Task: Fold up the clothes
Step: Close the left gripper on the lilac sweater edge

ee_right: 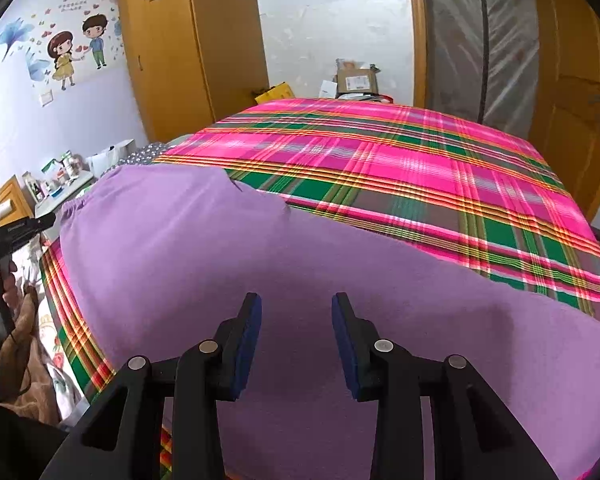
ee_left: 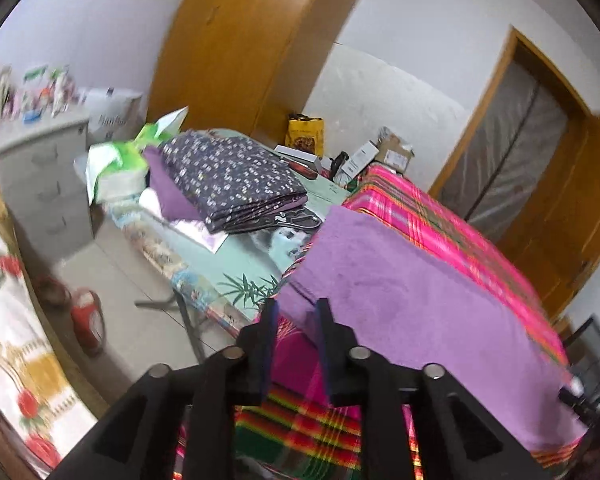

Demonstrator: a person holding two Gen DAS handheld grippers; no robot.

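A purple fleece garment (ee_right: 220,248) lies flat on the pink and green plaid sheet (ee_right: 380,168), with its gathered waistband toward the left edge of the bed. In the left wrist view the same purple garment (ee_left: 400,300) fills the right half. My left gripper (ee_left: 296,312) stands open at the garment's near corner, and its pads press on nothing. It also shows as the left gripper (ee_right: 16,228) at the far left of the right wrist view, held in a hand. My right gripper (ee_right: 296,304) is open just above the purple cloth, holding nothing.
Beside the bed stands a low table (ee_left: 236,256) with a folded dark dotted cloth (ee_left: 236,176) and green tissue packs (ee_left: 116,164). A grey drawer unit (ee_left: 40,176), cardboard boxes (ee_left: 392,152), a wooden wardrobe (ee_right: 172,60) and a door (ee_right: 572,92) line the walls.
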